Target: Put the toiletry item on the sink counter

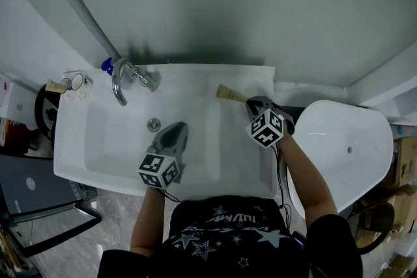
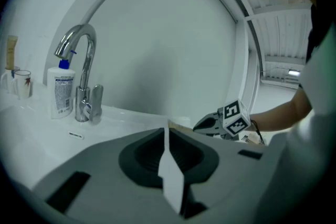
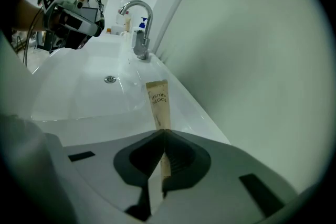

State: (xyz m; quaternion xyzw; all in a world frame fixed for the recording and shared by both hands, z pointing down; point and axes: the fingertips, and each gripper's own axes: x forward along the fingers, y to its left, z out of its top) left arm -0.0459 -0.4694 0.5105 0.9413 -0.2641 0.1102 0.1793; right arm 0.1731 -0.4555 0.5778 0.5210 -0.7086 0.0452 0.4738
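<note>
We've got the right gripper [image 3: 161, 136] clenched on the near end of the flat toothbrush packet [image 3: 158, 105], probably so the rest pokes out free and can be laid flat on the sink counter [image 1: 255, 78]. It's low over the right-hand ledge, though we can't tell if it's touching. Its long axis runs straight out from the jaws, with the far end pointing along the ledge toward the faucet [image 3: 139, 34]. The left gripper [image 2: 168, 134] just hangs over the basin, closed on nothing.
</note>
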